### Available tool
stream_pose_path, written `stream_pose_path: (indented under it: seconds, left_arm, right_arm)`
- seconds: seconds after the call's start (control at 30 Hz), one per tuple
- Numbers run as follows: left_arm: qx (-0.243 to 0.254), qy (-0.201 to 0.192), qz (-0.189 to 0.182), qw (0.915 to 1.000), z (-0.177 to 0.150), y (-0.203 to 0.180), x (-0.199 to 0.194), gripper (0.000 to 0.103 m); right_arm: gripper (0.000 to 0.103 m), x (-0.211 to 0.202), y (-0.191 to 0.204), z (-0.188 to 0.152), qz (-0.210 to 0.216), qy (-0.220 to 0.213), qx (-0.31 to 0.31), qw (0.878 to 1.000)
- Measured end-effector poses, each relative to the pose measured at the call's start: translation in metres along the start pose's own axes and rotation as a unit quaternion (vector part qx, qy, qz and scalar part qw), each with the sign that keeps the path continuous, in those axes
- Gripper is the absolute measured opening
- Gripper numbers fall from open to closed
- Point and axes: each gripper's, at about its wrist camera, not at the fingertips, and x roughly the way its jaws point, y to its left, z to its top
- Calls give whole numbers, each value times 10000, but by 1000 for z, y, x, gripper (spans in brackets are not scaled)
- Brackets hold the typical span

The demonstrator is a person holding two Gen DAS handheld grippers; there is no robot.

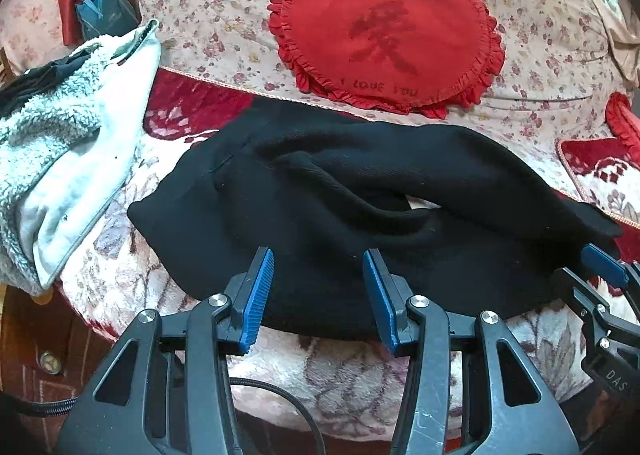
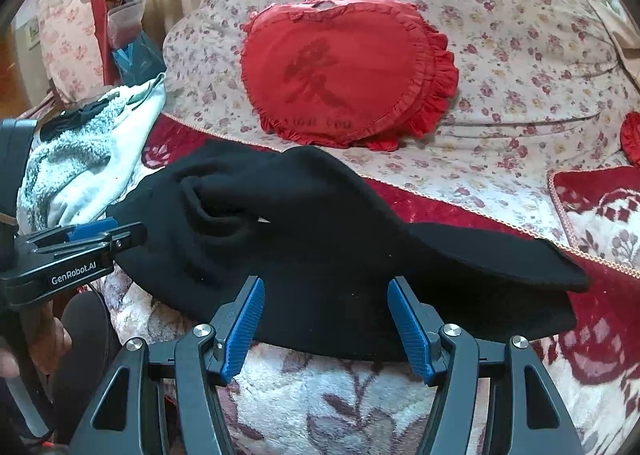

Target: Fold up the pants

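Black pants point(image 1: 360, 207) lie bunched and partly folded on a plush floral blanket point(image 1: 320, 371). They also show in the right wrist view point(image 2: 320, 239). My left gripper point(image 1: 318, 287) is open and empty, its blue pads just over the near hem of the pants. My right gripper point(image 2: 326, 319) is open and empty at the near edge of the pants. The right gripper also shows at the right edge of the left wrist view point(image 1: 608, 267). The left gripper shows at the left of the right wrist view point(image 2: 96, 233).
A red heart-shaped pillow point(image 1: 384, 31) leans on the floral sofa back point(image 1: 540, 39). A pale fleece-lined garment point(image 1: 68, 147) lies to the left of the pants. A red patterned cushion point(image 1: 612, 171) sits at the right. Bags and clutter point(image 1: 100, 11) stand at the far left.
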Motion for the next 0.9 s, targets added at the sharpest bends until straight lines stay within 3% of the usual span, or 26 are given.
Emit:
stream_pose_path:
  seconds: [0.9]
  left_arm:
    - [-84, 275, 60, 9996, 8, 0, 32, 46]
  right_arm:
    - [62, 36, 8, 1, 142, 368, 68, 9992]
